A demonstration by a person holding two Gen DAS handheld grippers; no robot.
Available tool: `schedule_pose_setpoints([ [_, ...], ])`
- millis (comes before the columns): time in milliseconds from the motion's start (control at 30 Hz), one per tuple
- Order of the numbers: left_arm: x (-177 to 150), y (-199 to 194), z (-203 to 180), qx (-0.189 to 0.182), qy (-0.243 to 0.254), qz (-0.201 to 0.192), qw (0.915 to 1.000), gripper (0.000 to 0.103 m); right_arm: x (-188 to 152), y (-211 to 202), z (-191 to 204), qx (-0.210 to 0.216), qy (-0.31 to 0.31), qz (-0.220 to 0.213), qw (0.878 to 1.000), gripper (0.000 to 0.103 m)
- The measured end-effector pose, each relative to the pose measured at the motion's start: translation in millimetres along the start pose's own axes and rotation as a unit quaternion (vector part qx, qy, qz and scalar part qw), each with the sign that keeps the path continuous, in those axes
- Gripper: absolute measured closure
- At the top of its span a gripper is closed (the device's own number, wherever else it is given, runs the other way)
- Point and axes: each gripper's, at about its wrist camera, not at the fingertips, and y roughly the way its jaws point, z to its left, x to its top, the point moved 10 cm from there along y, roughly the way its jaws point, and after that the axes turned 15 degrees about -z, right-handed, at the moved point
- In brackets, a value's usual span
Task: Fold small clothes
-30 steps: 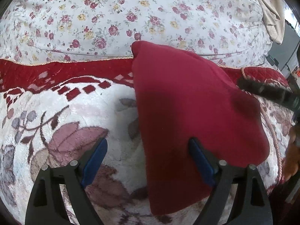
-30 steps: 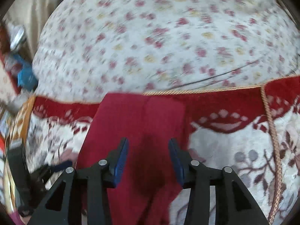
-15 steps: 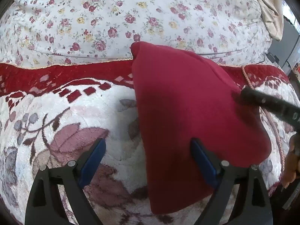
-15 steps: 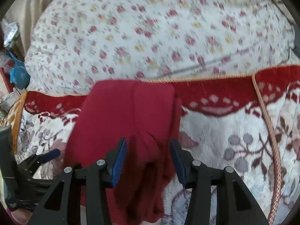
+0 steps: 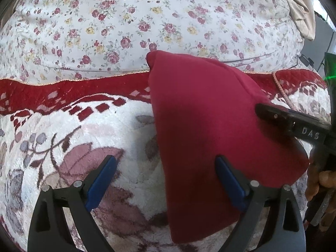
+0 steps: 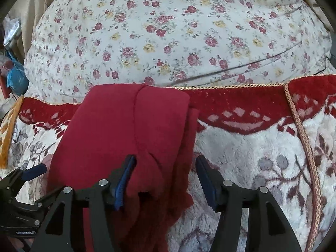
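A dark red garment (image 5: 201,126) lies folded on the plush floral blanket (image 5: 134,168); it also shows in the right wrist view (image 6: 126,134). My left gripper (image 5: 166,180) is open and empty, its right finger over the garment's left part, its left finger over the blanket. My right gripper (image 6: 166,176) is open, straddling the garment's near right edge, with cloth between the jaws but not pinched. The right gripper also shows at the right of the left wrist view (image 5: 294,121), over the garment. The left gripper shows at the lower left of the right wrist view (image 6: 31,174).
A white quilt with small roses (image 5: 147,21) covers the far half of the bed (image 6: 189,31). The blanket's red border with gold cord (image 6: 294,115) runs across the middle. A beige cloth (image 5: 302,10) lies far right. Clutter (image 6: 14,77) sits beyond the bed's left edge.
My right gripper has moved in over the garment's right edge and opened wider; the upper fold now lies flatter. My left gripper has stayed open and nearly still.
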Motion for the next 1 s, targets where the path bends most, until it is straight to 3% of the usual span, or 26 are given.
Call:
schedule_pose_setpoints([
  [100,0,1,0,0.0,-0.001,-0.001,1.0,0.007,3,0,-3,0.005,0.022,-0.003,1.0,0.028],
  [233,0,2,0,-0.003,-0.003,0.0,1.0,0.007,-3,7,-6,-0.008,0.014,0.007,1.0,0.024],
  [367,1,0,1,-0.007,-0.004,-0.002,1.0,0.007,-4,8,-12,0.0,0.059,0.016,0.998,0.021],
  [500,3,1,-2,-0.032,-0.019,0.003,0.9993,0.007,-7,15,-19,0.009,0.09,0.02,0.996,0.009],
  [667,5,6,0,-0.05,-0.058,0.011,0.997,0.007,-16,28,-23,0.045,0.164,0.042,0.985,0.005],
  [867,9,9,-1,-0.055,-0.061,0.012,0.9965,0.007,-14,28,-14,0.048,0.149,0.036,0.987,0.005],
  [1000,15,15,3,-0.07,-0.101,0.014,0.9923,0.007,-12,31,-8,0.063,0.145,0.033,0.987,0.004],
])
